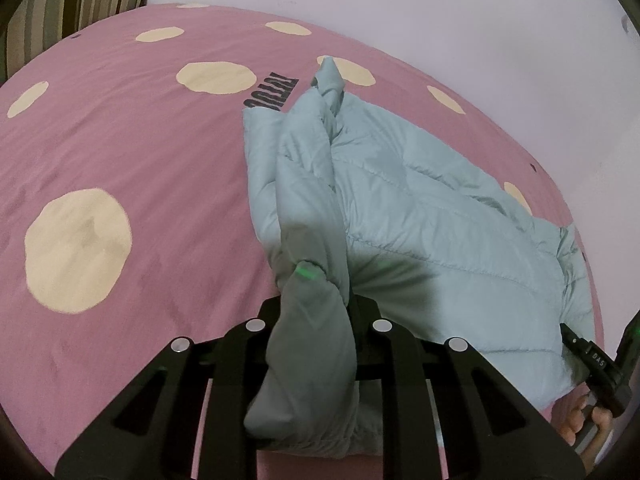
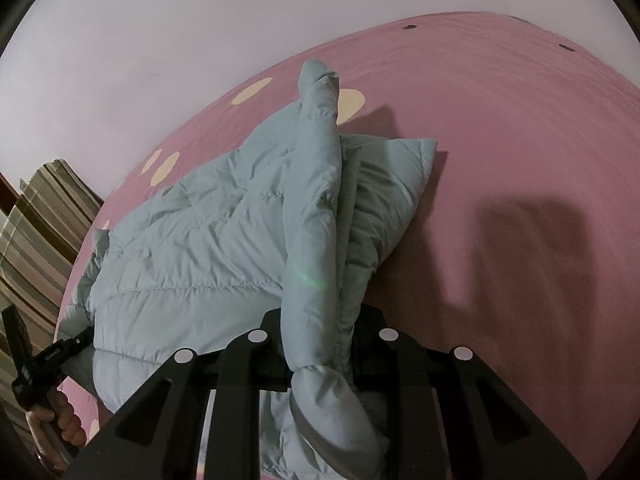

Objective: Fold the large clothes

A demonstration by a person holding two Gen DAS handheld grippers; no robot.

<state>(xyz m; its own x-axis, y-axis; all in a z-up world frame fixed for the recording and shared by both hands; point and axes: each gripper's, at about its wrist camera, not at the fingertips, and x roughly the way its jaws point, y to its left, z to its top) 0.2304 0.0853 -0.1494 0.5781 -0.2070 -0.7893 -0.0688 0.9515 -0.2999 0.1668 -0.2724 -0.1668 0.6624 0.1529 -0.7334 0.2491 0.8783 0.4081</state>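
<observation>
Mostly the pale blue-green padded jacket (image 1: pixel 420 216) lies spread on the bed, over a pink bedsheet (image 1: pixel 140 152) with cream spots. One folded-up edge of it rises as a ridge toward each camera. In the left wrist view that ridge runs straight into the left gripper (image 1: pixel 316 320), and its jaws are clamped on the bunched cloth, which spills back between the black arms. In the right wrist view another gathered edge of the jacket (image 2: pixel 224 220) passes between the jaws of the right gripper (image 2: pixel 320 332), which pinch it too; a puffy end hangs down behind them. Each view catches the other tool at the frame edge, with a hand (image 2: pixel 60 424) around its handle. A striped cushion (image 2: pixel 44 216) sits beside the bed, and a plain pale wall (image 1: pixel 400 8) stands behind.
</observation>
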